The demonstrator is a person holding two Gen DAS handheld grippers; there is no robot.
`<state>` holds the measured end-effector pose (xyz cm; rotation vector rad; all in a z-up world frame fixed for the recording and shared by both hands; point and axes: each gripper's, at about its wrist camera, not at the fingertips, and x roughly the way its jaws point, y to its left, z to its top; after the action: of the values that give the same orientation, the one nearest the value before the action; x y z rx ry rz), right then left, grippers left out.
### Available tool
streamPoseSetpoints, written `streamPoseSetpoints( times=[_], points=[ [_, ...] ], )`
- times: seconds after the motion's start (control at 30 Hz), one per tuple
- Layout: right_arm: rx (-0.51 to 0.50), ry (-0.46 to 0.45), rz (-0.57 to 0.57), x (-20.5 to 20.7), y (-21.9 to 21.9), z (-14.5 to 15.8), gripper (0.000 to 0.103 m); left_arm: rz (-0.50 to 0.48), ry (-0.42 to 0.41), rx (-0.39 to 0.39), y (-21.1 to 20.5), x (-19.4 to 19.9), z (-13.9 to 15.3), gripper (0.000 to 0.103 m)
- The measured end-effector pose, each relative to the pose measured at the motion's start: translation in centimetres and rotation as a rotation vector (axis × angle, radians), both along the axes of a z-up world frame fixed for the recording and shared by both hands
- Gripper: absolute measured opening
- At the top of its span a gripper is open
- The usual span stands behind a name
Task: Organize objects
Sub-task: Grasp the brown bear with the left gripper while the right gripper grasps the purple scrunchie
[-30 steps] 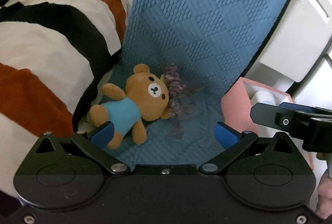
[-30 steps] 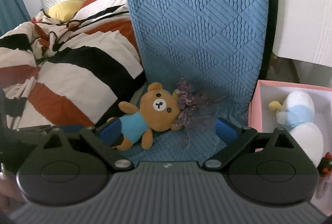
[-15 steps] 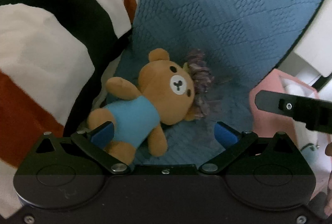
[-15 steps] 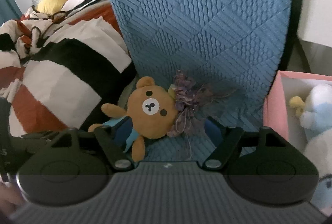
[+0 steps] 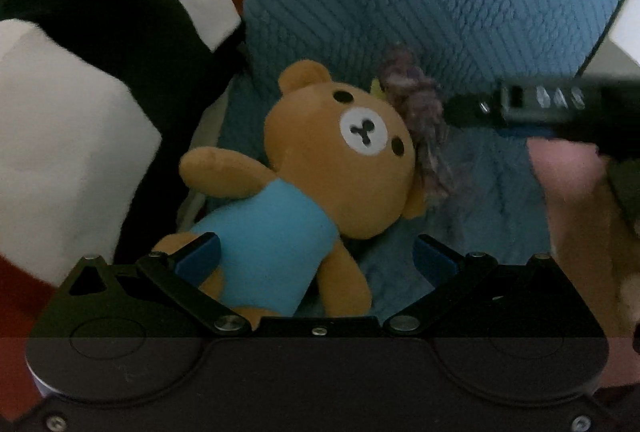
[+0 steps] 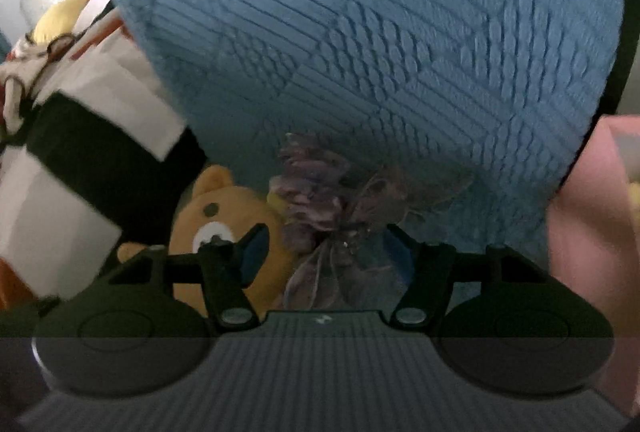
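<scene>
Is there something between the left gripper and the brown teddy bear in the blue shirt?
Nothing visible. The left gripper has open jaws on either side of the brown teddy bear in the blue shirt, with no object between.

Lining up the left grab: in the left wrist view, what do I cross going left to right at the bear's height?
Striped blanket → teddy bear → purple ribbon flower → right gripper reaching in from the right edge. The left gripper sits open around the bear's lower body.
</scene>
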<state>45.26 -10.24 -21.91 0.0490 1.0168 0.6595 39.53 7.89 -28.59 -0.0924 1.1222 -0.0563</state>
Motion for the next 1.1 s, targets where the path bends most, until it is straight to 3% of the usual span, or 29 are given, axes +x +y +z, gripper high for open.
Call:
streamPoseSetpoints(
  times=[0.27,0.6,0.67,0.77,0.83,0.9,0.93,1.1],
  points=[
    [0.056,0.051,-0.033,1.6,1.1,-2.3,0.065,-0.048,0.008,0.104,-0.8,0.4,-1.2,0.103],
    [0.098,0.113,-0.061,3.7,3.7,-4.9,0.062,-0.019,0.002,0.136,-0.4,0.7,-2.0,0.103],
    [0.090,0.148,-0.085,4.2,4.0,-5.3,0.040,0.008,-0.001,0.130,0.1,0.9,-2.2,0.102],
    [0.020,0.146,-0.088,4.3,4.5,-5.9,0.024,0.032,-0.004,0.103,0.8,1.0,-2.2,0.102],
    [0.012,0.132,-0.077,4.3,4.5,-5.8,0.021,0.041,-0.007,0.105,0.8,0.9,-2.0,0.096],
    [0.011,0.128,-0.077,4.1,4.2,-5.5,0.016,0.059,-0.018,0.137,0.8,0.7,-1.6,0.077],
    [0.012,0.134,-0.081,4.0,3.8,-5.4,0.014,0.074,-0.025,0.141,1.1,0.6,-1.3,0.074],
    [0.006,0.114,-0.094,2.4,1.7,-3.8,0.012,0.167,-0.055,0.034,3.2,-0.5,-0.6,0.058]
  ],
)
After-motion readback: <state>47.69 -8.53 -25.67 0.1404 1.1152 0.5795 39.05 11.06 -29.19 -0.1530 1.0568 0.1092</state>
